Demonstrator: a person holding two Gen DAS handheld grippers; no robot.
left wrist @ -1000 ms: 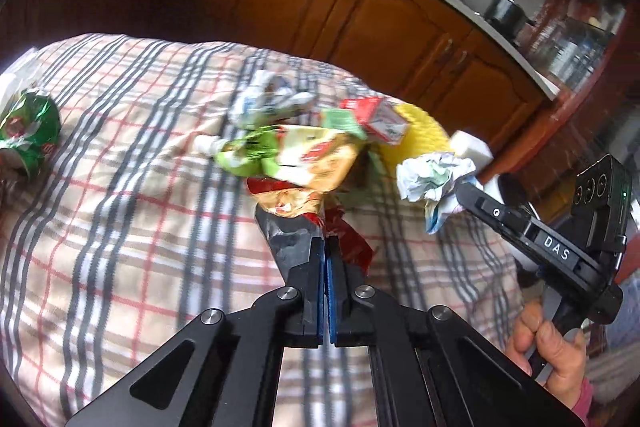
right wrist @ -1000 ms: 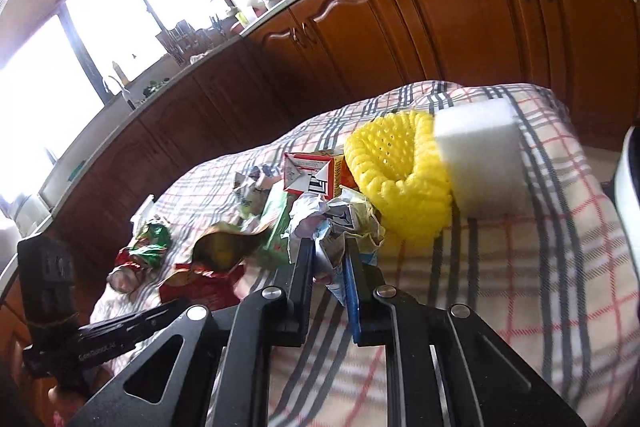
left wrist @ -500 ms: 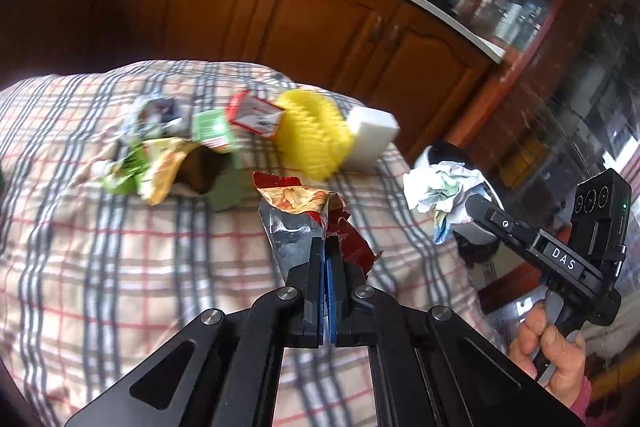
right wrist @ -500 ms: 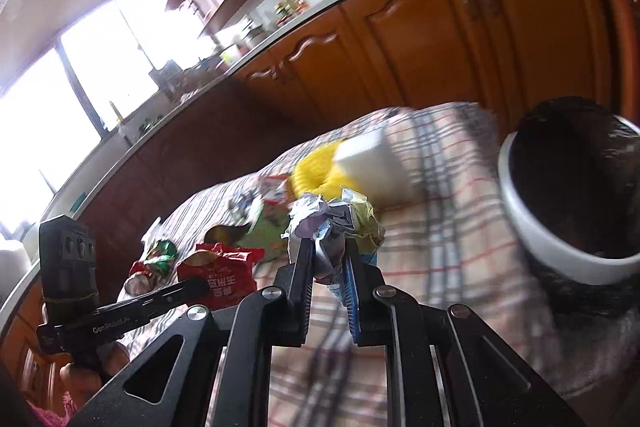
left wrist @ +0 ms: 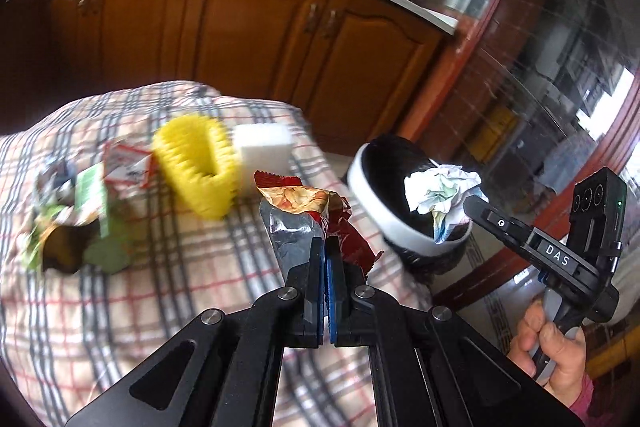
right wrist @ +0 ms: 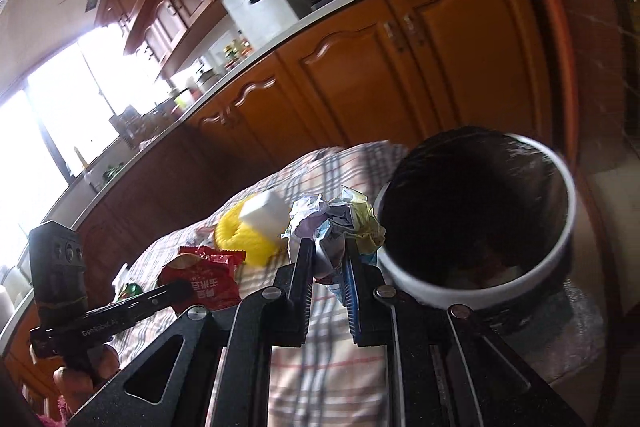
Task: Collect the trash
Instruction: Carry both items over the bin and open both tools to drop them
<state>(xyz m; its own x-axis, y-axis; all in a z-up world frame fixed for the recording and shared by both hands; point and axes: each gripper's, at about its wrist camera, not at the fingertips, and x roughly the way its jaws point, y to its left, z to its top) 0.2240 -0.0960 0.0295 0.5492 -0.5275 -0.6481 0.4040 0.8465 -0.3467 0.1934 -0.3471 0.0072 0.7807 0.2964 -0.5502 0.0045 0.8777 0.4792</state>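
My left gripper (left wrist: 325, 247) is shut on a red and silver snack wrapper (left wrist: 298, 211), held above the checked tablecloth (left wrist: 168, 283). My right gripper (right wrist: 327, 247) is shut on a crumpled paper ball (right wrist: 332, 217), right beside the white rim of the black-lined trash bin (right wrist: 424, 293). In the left wrist view the right gripper (left wrist: 466, 205) holds the paper ball (left wrist: 440, 189) over the bin's (left wrist: 372, 203) open mouth. The red wrapper (right wrist: 204, 277) and the left gripper (right wrist: 176, 293) show in the right wrist view.
On the cloth lie a yellow foam net (left wrist: 196, 163), a white foam block (left wrist: 262, 147), a red-and-white carton (left wrist: 126, 163) and green wrappers (left wrist: 80, 227). Wooden cabinets (left wrist: 256, 39) stand behind the table. The bin stands off the table's right end.
Both grippers have swung right, away from the trash pile, carrying their pieces. The bin has come into view and the paper ball is now at its mouth.
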